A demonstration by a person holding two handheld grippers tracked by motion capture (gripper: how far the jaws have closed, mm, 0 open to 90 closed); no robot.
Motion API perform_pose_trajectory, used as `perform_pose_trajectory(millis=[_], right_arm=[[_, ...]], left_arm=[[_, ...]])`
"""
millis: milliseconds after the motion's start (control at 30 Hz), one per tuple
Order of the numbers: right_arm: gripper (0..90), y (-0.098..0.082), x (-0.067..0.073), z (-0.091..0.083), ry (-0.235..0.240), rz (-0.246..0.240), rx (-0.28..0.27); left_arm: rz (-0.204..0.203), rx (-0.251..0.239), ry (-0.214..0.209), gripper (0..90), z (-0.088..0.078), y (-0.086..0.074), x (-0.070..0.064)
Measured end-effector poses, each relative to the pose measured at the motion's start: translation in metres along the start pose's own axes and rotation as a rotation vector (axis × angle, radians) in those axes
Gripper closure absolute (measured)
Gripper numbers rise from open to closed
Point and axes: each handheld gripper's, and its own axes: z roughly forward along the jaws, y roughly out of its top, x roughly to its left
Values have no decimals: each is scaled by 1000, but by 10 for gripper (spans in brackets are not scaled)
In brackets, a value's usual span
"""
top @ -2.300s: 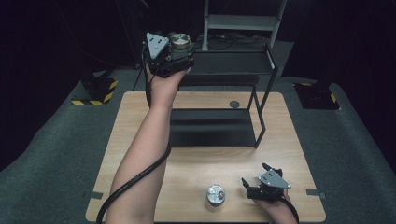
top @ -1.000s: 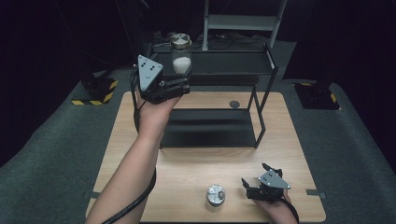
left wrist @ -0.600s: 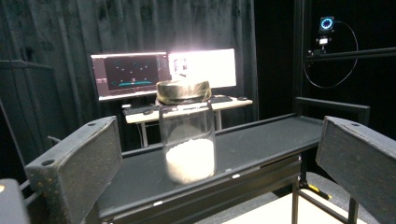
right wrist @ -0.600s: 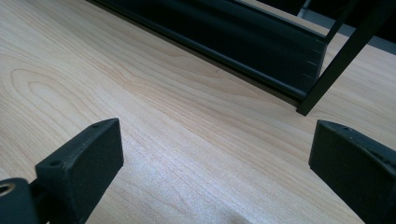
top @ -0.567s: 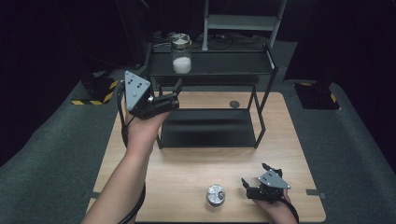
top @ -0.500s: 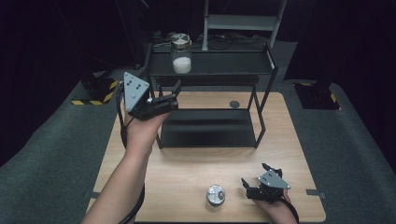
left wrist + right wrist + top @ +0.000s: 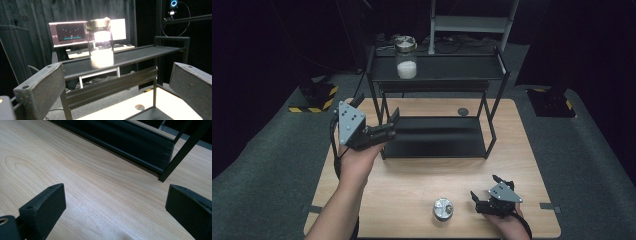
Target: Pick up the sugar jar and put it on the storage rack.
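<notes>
Glass jar with a metal lid and white powder in its lower part (image 7: 406,56) stands upright on the top shelf of the black metal 2-tier rack (image 7: 492,73), toward that shelf's left end. In the left gripper view the jar (image 7: 100,43) sits on the shelf beyond the jaws, well apart from them, with lit monitors behind it.

Left gripper (image 7: 388,126) is held in the air in the person's left hand (image 7: 357,160), over the left edge of the pale wooden surface (image 7: 412,185), just beside the rack's front-left post. Its jaws stand wide apart with nothing between them; they point toward the rack. Grey three-cornered plate on top faces the high camera.

Right gripper (image 7: 484,196) lies low at the front right of the surface, held in the person's right hand (image 7: 507,225). In the right gripper view its jaws are also wide apart, bare wood grain between them, and the rack's lower shelf edge and 1 leg cross the upper part of that view.

A small round silver metal object (image 7: 443,208) rests on the surface just left of the right gripper, apart from it; I cannot tell what it is. A small dark round disc (image 7: 463,111) shows on the surface behind the rack's lower shelf.
</notes>
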Motion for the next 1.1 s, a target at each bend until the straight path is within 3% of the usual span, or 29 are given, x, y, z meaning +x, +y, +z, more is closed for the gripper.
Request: perform_pose_trajectory(millis=[200,533,1100], right_arm=[[20,1,0,0,2,1,3],[20,1,0,0,1,-6,3],[18,1,2,0,-2,-14,4]], left_arm=[[4,19,-11,4,-11,-15,-2],[-36,60,-33,3,-24,-48,-7],[-60,185,-61,3,-40,-102,-13]])
